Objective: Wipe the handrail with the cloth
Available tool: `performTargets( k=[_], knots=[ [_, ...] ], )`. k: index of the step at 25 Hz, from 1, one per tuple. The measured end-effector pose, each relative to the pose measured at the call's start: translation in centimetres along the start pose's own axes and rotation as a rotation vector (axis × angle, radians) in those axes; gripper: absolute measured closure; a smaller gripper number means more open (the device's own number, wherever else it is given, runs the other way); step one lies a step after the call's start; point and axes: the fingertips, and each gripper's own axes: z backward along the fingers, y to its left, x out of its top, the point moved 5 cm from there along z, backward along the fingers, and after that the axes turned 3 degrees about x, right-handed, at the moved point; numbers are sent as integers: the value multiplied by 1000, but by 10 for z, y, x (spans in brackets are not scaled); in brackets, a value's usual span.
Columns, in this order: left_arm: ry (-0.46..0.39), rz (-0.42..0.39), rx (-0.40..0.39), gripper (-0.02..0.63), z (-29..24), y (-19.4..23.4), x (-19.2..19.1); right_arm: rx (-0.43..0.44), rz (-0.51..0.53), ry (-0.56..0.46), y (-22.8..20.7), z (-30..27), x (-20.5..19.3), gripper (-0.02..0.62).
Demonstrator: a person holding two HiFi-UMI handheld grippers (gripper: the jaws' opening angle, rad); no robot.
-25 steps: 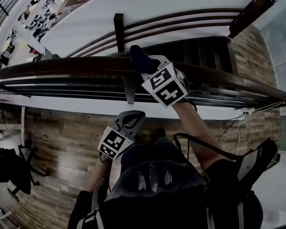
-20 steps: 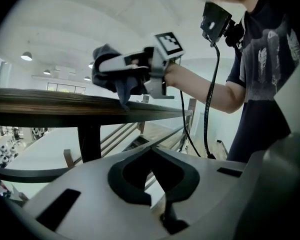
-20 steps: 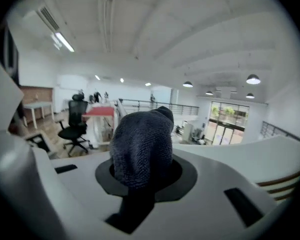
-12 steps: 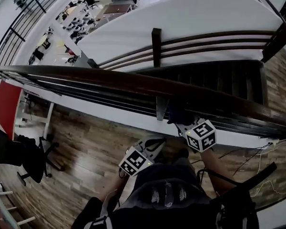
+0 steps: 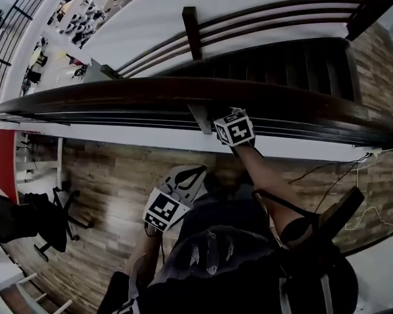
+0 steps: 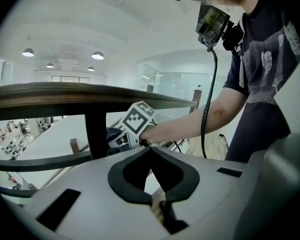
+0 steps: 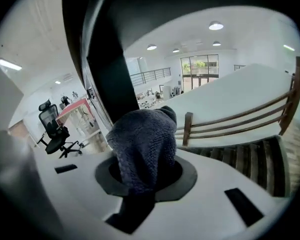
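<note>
Where the handrail (image 5: 118,91) runs, right gripper (image 7: 145,176) clamps cloth (image 7: 142,136).

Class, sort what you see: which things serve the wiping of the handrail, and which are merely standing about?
Part of the job:
- handrail
- cloth
- right gripper, shut on the cloth

Standing about:
- left gripper, shut, holding nothing
- office chair
- stairs
- cable on the floor

head view: steeply down on handrail (image 5: 118,91) | gripper views: from below, same handrail
</note>
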Motion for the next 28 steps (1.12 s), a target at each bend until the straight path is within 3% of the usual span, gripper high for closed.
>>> performTargets(
  k=[5,8,11,19,28],
  knots=[
    [3,35,-11,600,-5,6,-9,-1,32,21,-4,-9,-4,528],
    [1,67,-54,600,-19,0,-18,15,22,29,-12,1,-15,528],
    [-2,44,-107,600,-45,-15,-9,5,33,35,-34,27,-24,529],
    [8,-90,-210,600,-140,-94,65,-130,-1,19,-163,148,-86,529],
    [21,-123,-262,600,-277,-234,123,-225,-54,-19,-347,305,-167,528]
  ],
)
